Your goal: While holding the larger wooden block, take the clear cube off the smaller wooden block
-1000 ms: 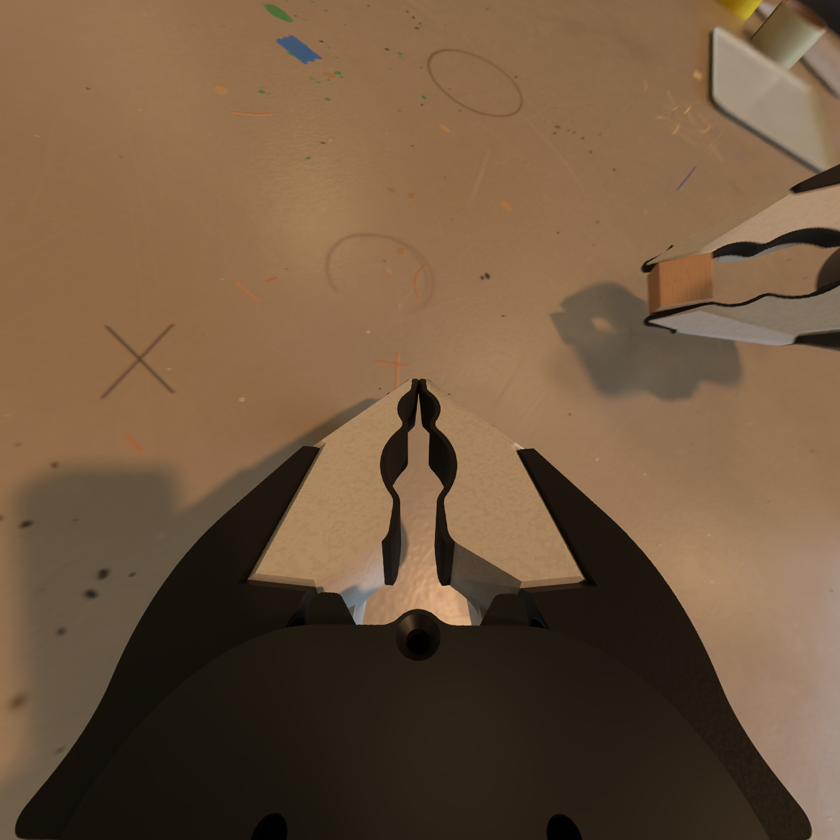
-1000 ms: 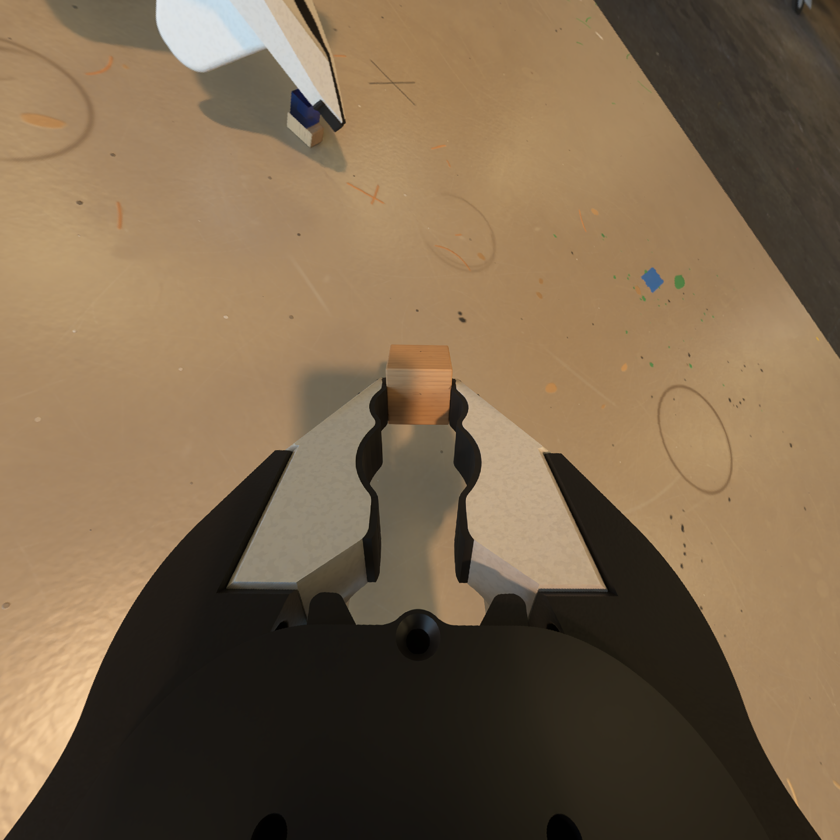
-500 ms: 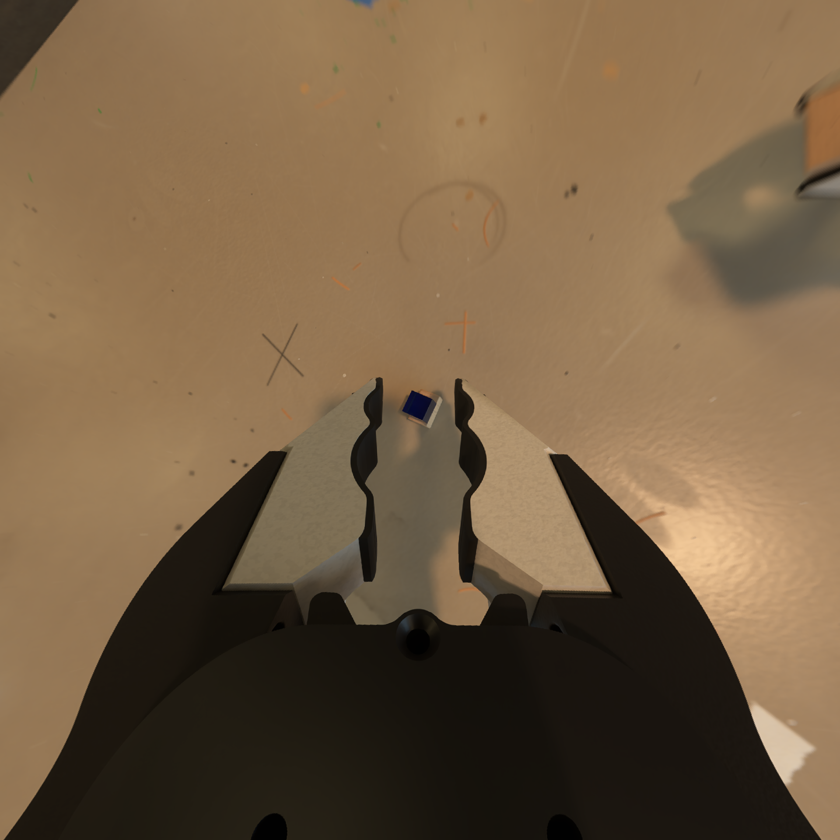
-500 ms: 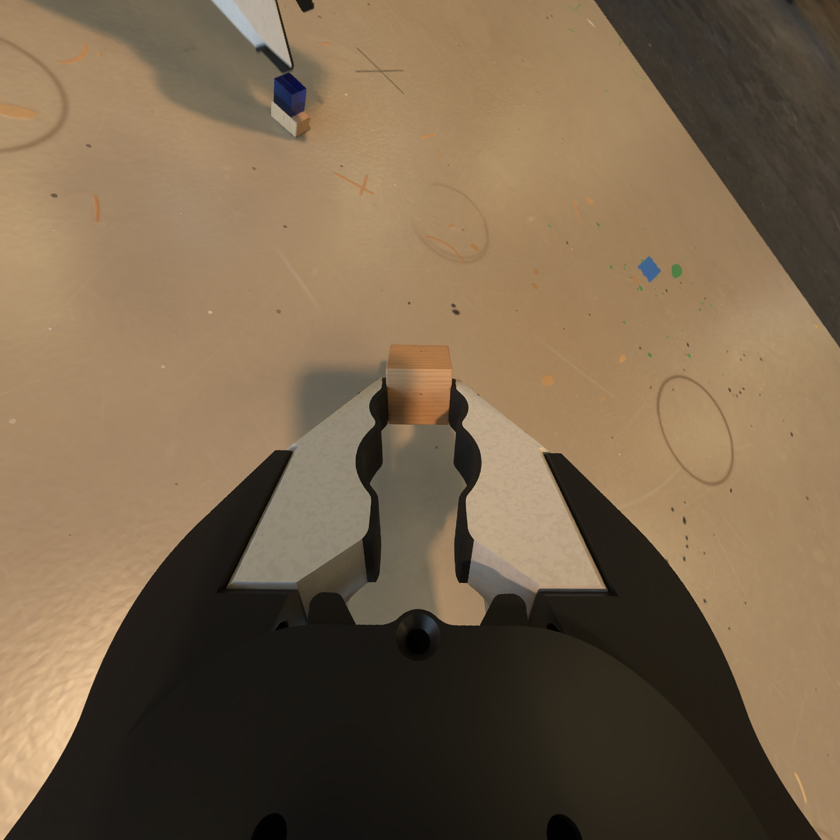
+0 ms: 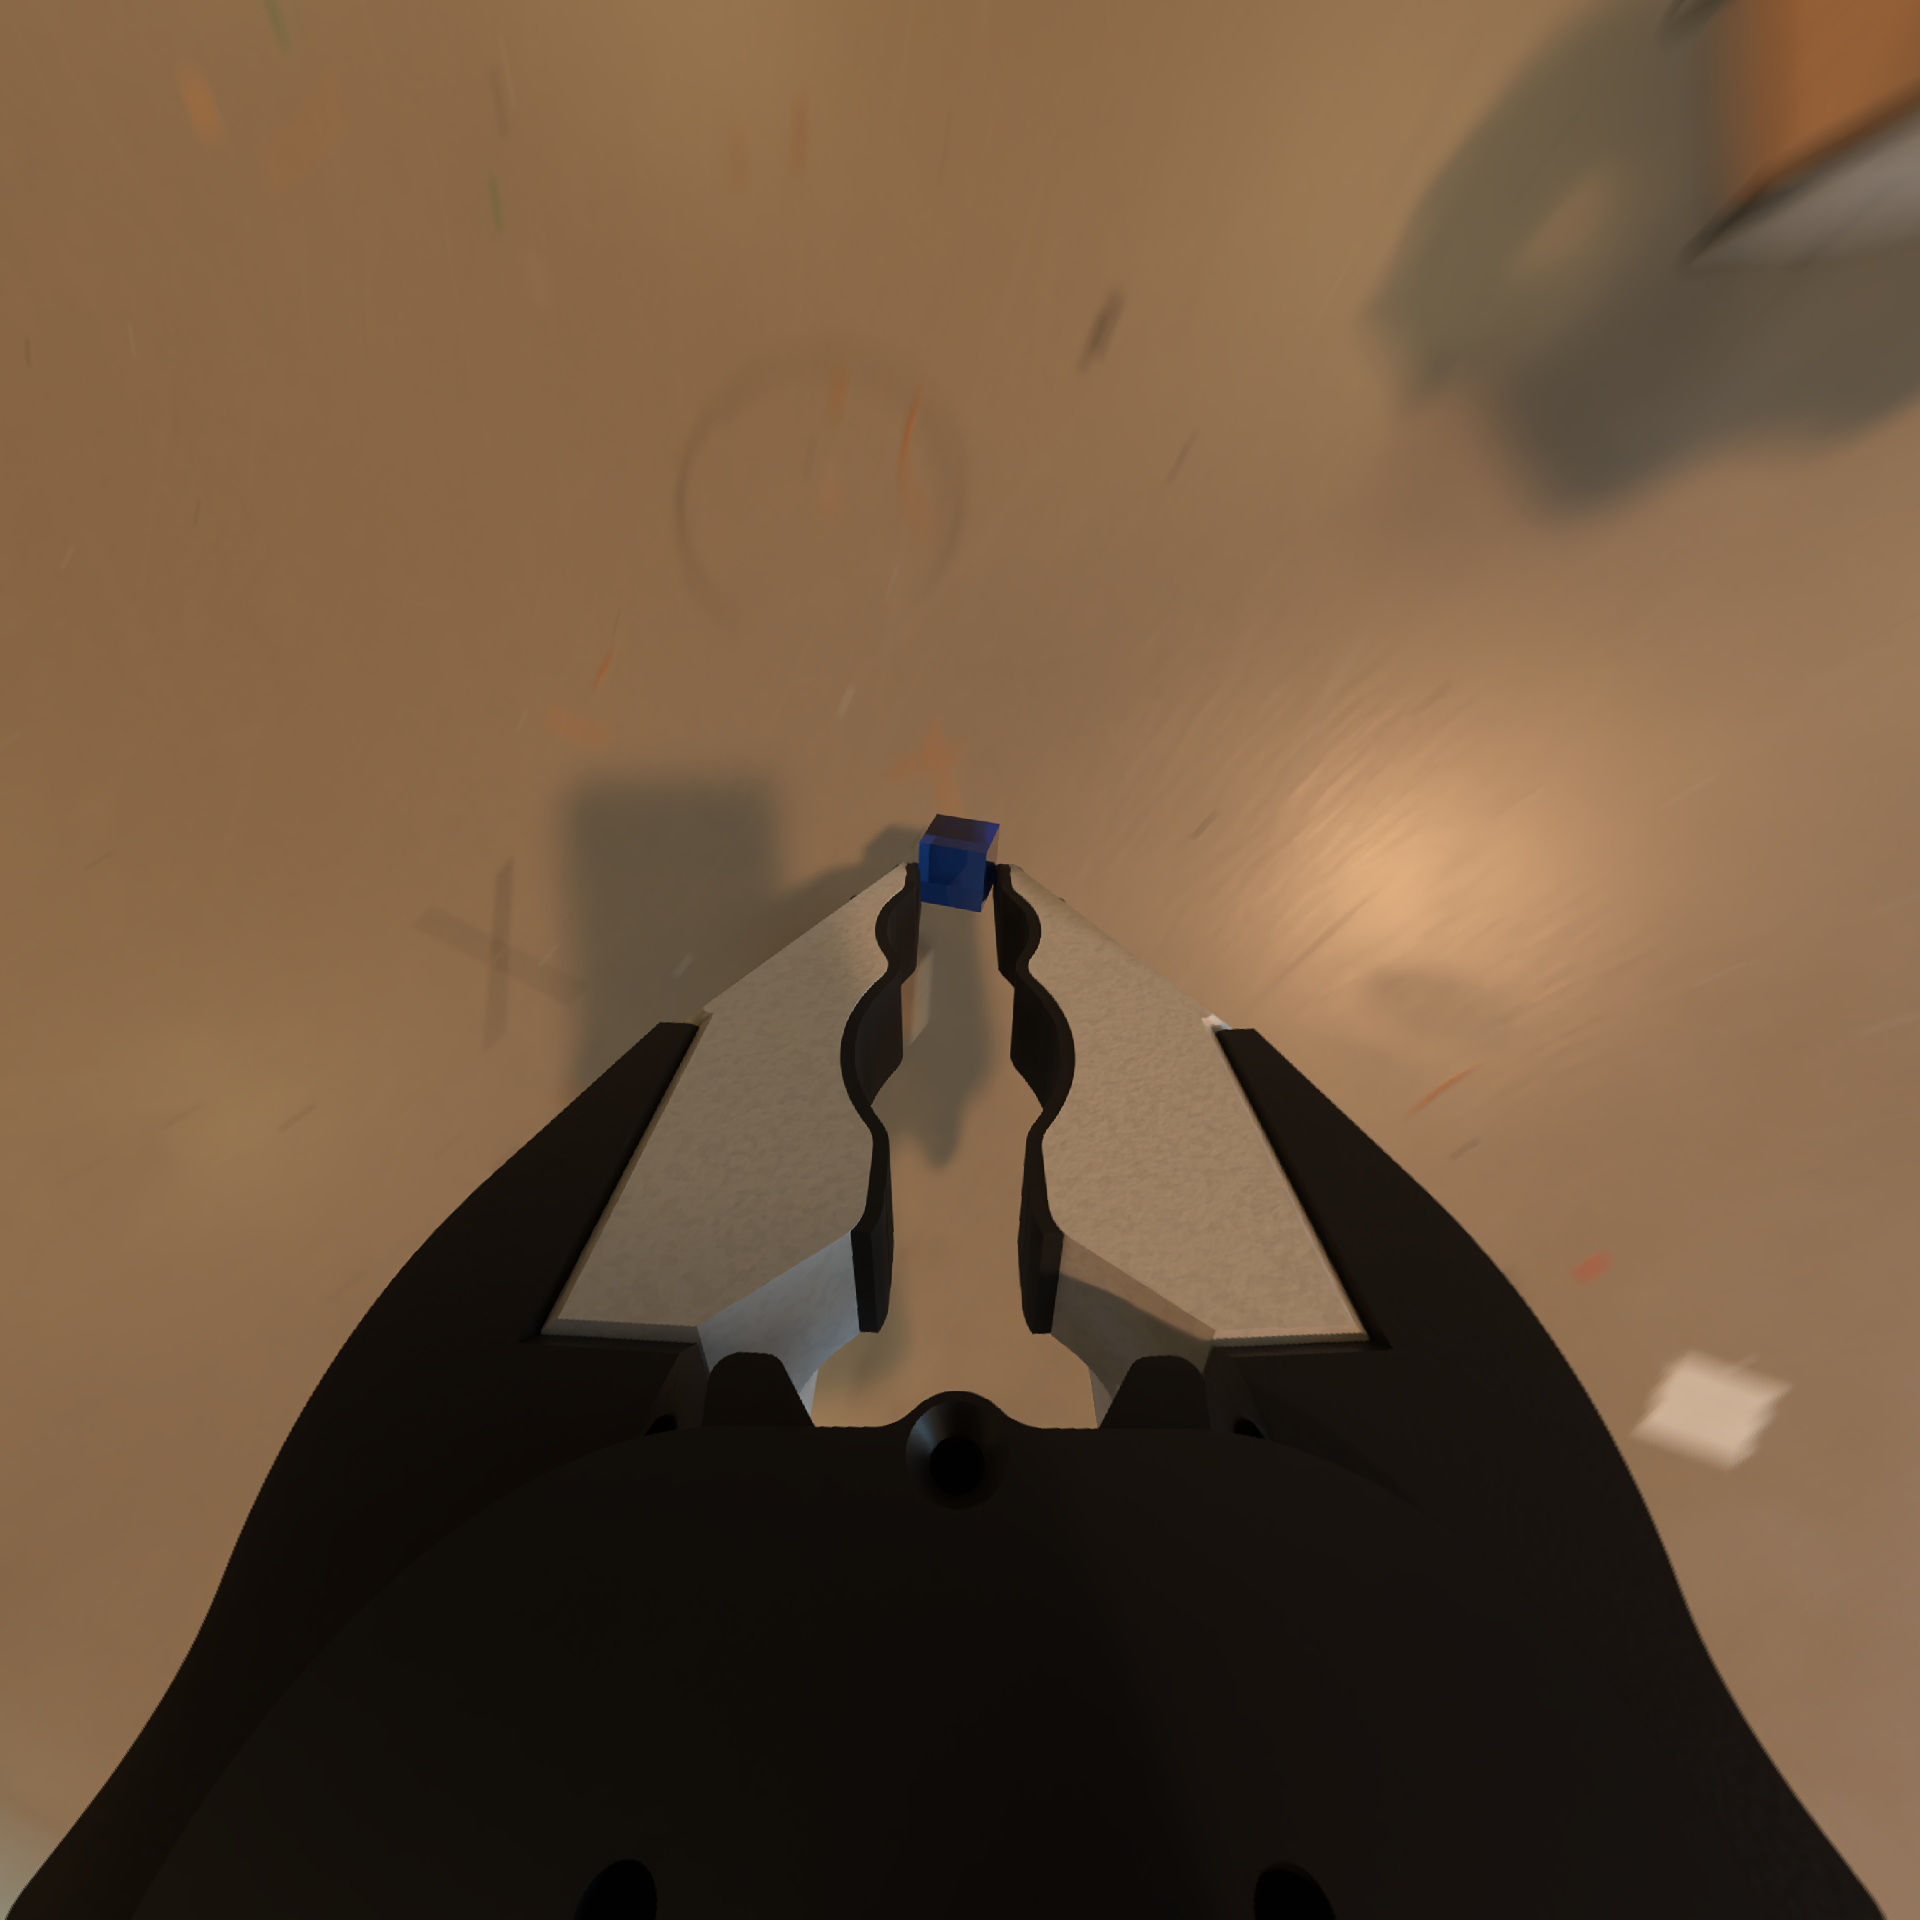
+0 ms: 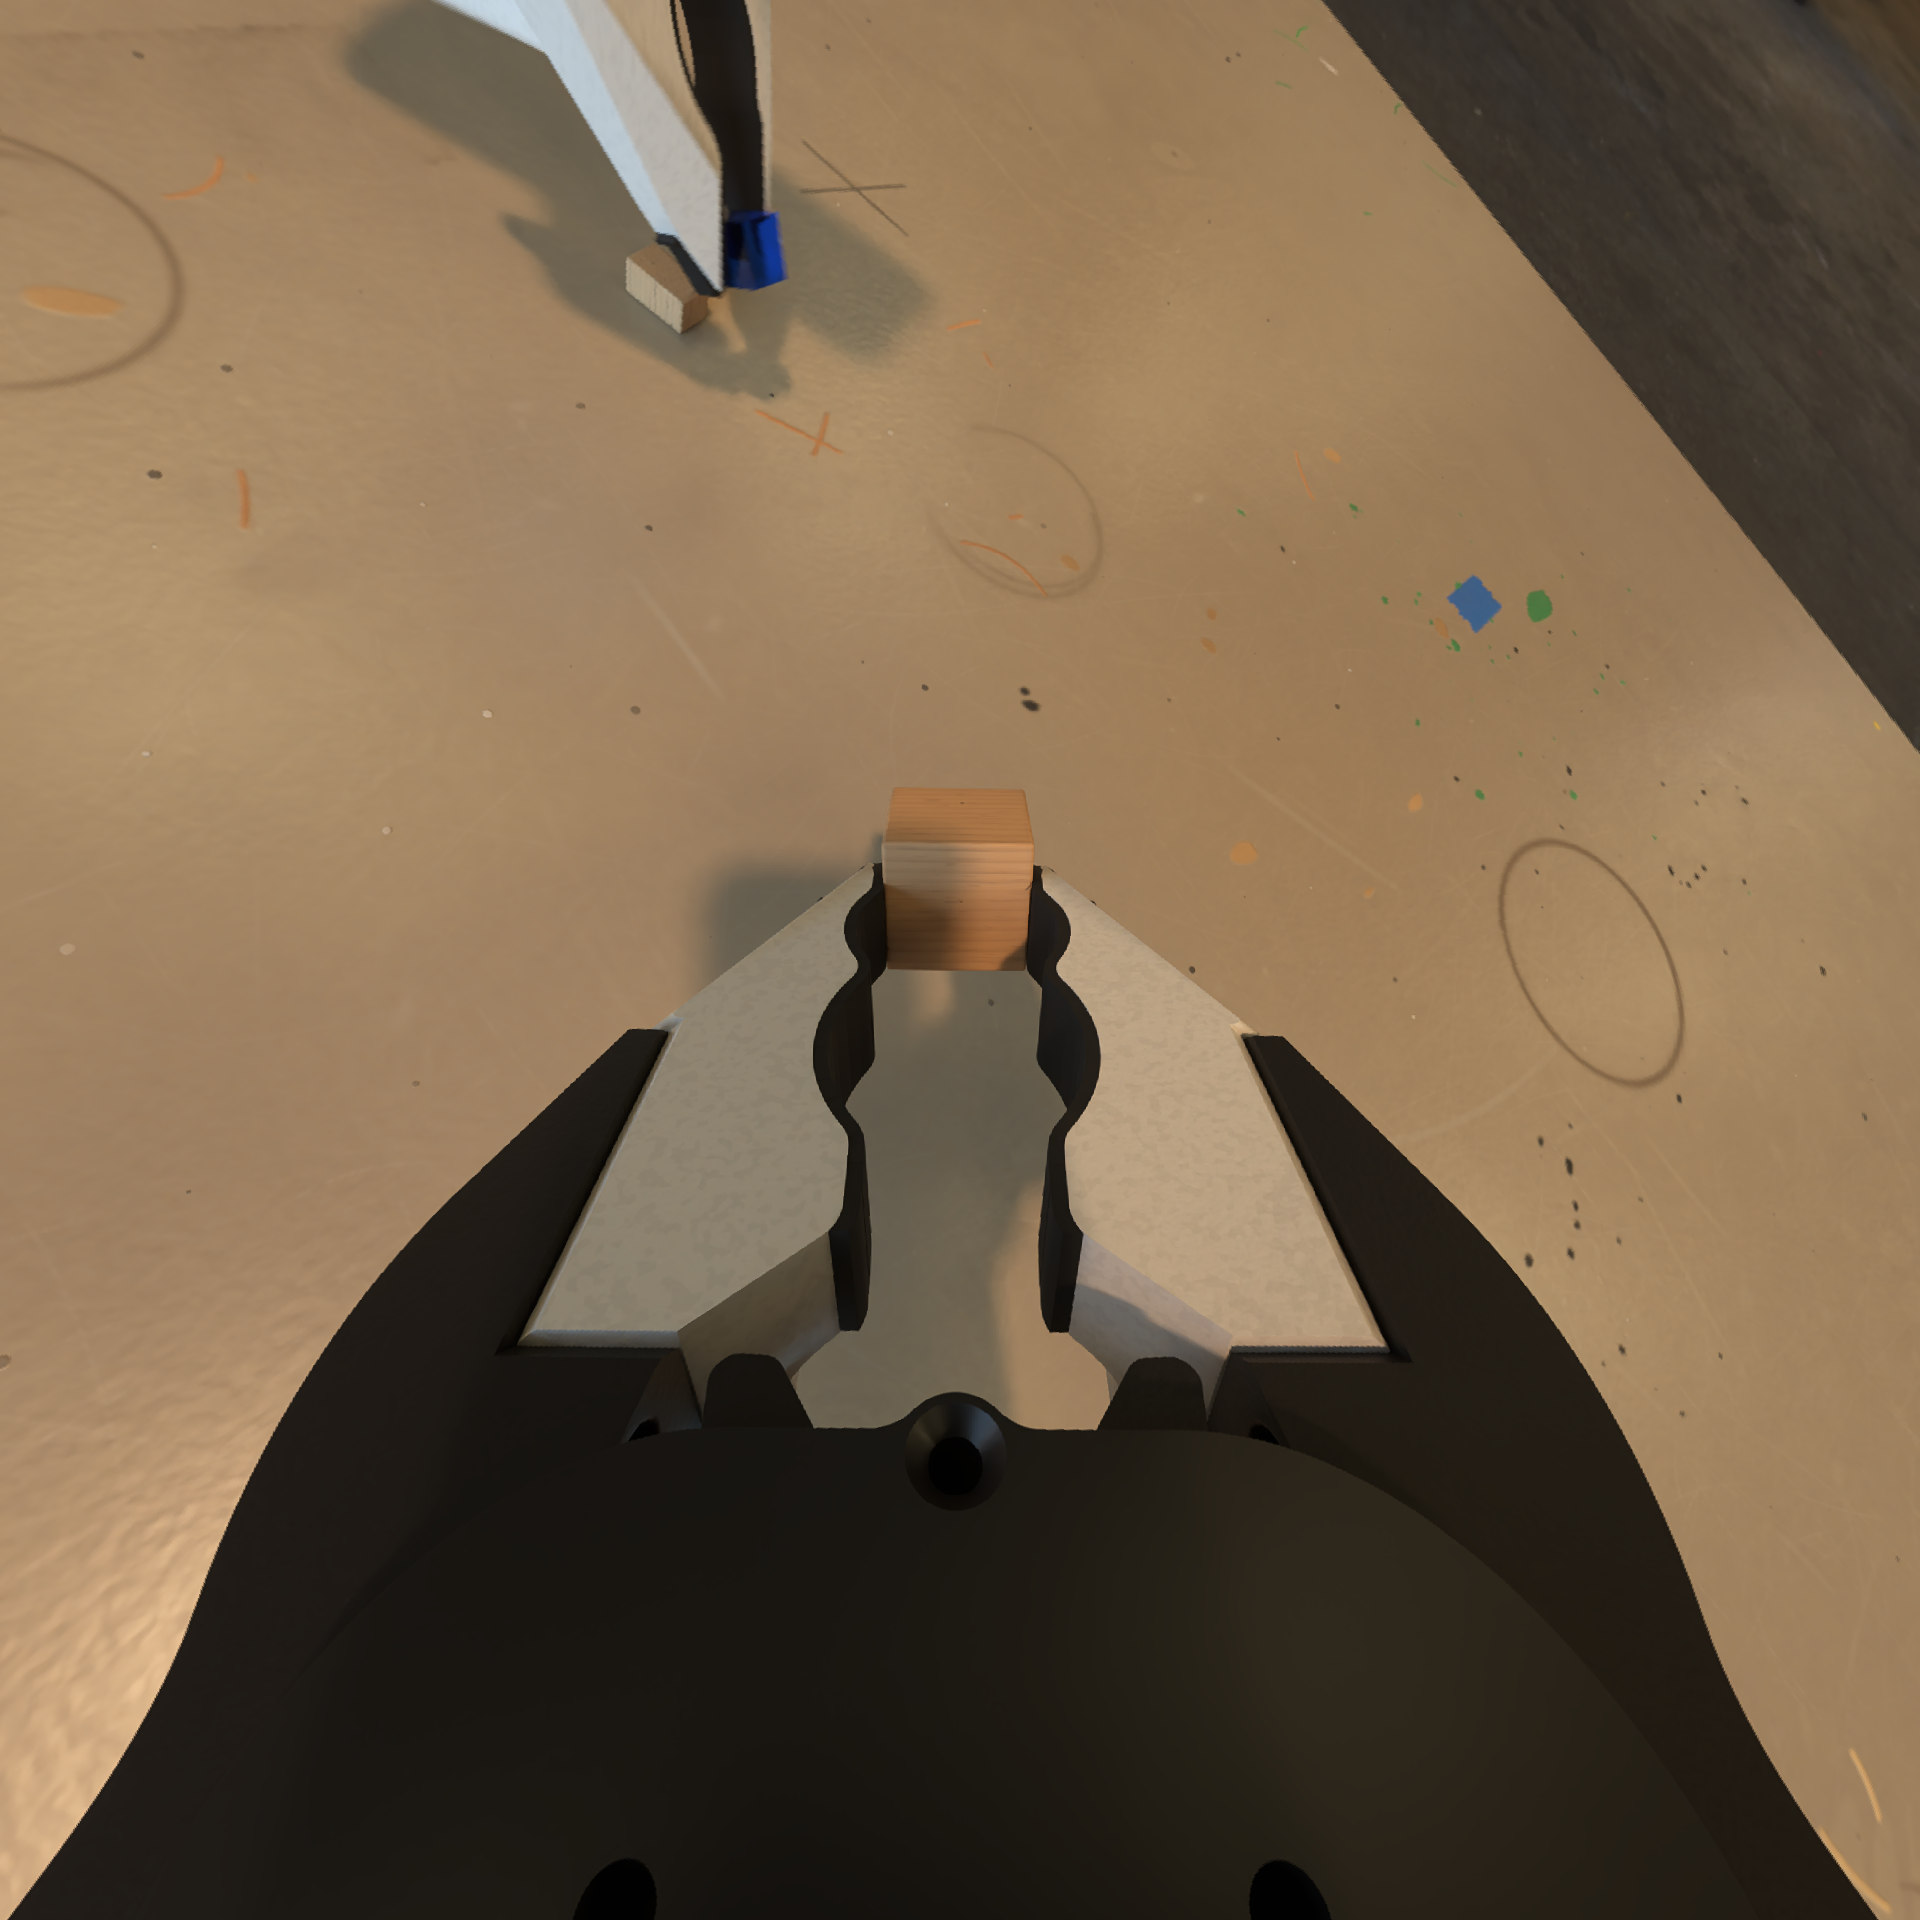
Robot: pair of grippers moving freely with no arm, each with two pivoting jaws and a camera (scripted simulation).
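A: Blue and see-through, the clear cube [image 5: 958,862] sits pinched at the very tips of the left gripper [image 5: 956,883], whose fingers angle down toward the tabletop [image 5: 312,520]. From the right wrist view, that gripper [image 6: 740,255] comes down steeply from above, and the cube [image 6: 754,249] is clear of the surface.

B: And the smaller wooden block [image 6: 665,288]?

A: Pale wood, lying on the table just beside the left gripper's tips, on the side away from the cube. The cube is no longer on top of it; whether the near finger touches the block, I cannot tell.

B: Now the right one.

A: The right gripper [image 6: 956,914] is clamped on the larger wooden block [image 6: 958,883], an orange-brown cube with visible grain, gripped on two opposite faces at the fingertips and poking out past them. It hangs above the table with its shadow below.

B: Anything around?

A: Drawn circles, pencilled and orange crosses, paint flecks, and a blue patch [image 6: 1473,603] with a green spot [image 6: 1539,606] off to the right gripper's right. Beyond those, the table edge meets a dark floor [image 6: 1714,156]. The left wrist view is motion-blurred; a pale square scrap [image 5: 1709,1405] lies to the lower right of its gripper.
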